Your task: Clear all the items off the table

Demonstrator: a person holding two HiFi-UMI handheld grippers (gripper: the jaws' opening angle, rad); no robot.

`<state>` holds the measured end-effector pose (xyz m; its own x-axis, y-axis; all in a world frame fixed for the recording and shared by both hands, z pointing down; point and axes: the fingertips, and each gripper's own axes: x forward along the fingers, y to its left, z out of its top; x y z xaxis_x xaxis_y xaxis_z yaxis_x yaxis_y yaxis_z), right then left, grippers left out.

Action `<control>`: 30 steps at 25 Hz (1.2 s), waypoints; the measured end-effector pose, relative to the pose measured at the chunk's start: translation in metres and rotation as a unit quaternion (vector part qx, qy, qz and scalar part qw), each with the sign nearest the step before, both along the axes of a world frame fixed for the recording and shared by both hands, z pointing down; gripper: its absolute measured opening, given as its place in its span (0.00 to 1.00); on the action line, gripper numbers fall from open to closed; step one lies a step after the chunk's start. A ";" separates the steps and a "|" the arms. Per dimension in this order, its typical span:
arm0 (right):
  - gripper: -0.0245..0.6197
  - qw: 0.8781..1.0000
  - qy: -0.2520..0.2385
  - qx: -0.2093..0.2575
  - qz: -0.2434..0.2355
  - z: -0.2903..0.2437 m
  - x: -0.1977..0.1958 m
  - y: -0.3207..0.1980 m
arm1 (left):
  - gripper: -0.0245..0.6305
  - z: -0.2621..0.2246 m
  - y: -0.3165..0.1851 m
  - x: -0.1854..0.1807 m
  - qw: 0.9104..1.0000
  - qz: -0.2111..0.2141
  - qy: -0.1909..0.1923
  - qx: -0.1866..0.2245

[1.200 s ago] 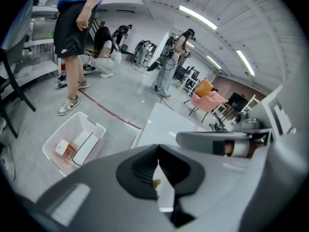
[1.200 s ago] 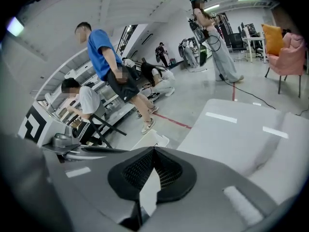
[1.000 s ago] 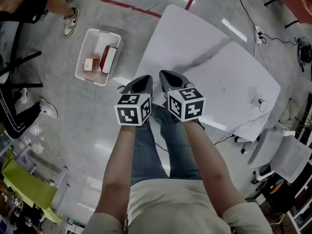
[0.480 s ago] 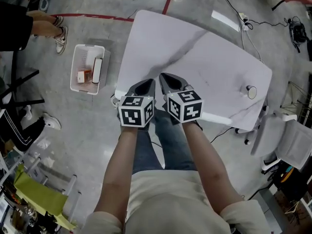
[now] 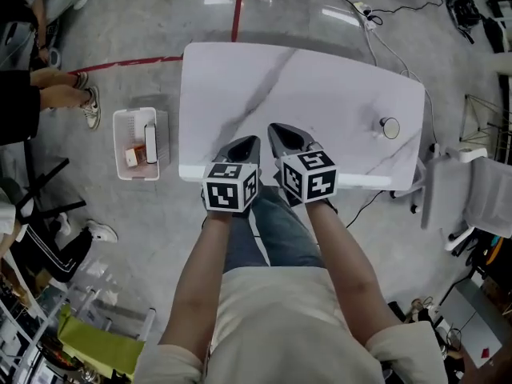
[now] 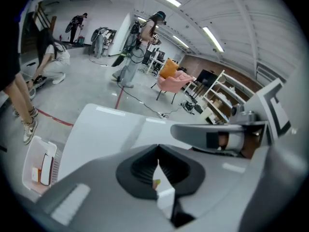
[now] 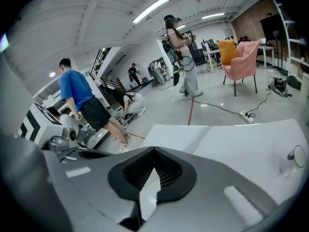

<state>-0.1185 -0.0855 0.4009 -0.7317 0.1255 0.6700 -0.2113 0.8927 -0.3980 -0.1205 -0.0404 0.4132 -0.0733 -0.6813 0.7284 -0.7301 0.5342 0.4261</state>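
A white marble-patterned table (image 5: 320,86) lies straight ahead; the only thing on it is a small round object (image 5: 390,127) near its right end, also seen at the right of the right gripper view (image 7: 298,156). My left gripper (image 5: 253,140) and right gripper (image 5: 273,128) hang side by side over the table's near edge, both shut with nothing between the jaws. The left gripper view looks over its closed jaws (image 6: 158,147) at the table (image 6: 101,129), and the right gripper view does the same over its own (image 7: 154,149).
A white basket (image 5: 122,134) holding a red-and-white box and another small box stands on the floor left of the table. People stand at the far left (image 5: 88,106). A white chair (image 5: 472,206) sits at the right, with cables (image 5: 360,10) on the floor beyond the table.
Both grippers have moved together from over the floor by the table's corner to over its near edge. The table now lies square ahead and the basket sits further left.
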 end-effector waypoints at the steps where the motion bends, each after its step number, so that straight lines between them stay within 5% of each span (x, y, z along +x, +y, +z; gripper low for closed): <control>1: 0.04 1.000 0.000 0.001 0.008 -0.004 0.005 -0.007 | 0.05 -0.004 -0.007 0.004 1.000 0.011 -0.001 0.000; 15: 0.04 0.991 0.004 0.014 0.135 -0.039 0.076 -0.054 | 0.05 -0.039 -0.058 0.056 0.988 0.156 -0.003 0.006; 30: 0.04 0.956 0.003 0.030 0.292 -0.068 0.122 -0.035 | 0.05 -0.066 -0.048 0.102 0.947 0.319 0.001 0.023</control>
<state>0.0034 -0.1201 0.3327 -0.6608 -0.3428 0.6677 -0.6835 0.6424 -0.3466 -0.0186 -0.0882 0.3477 0.3656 -0.6173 0.6966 -0.8974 -0.0351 0.4399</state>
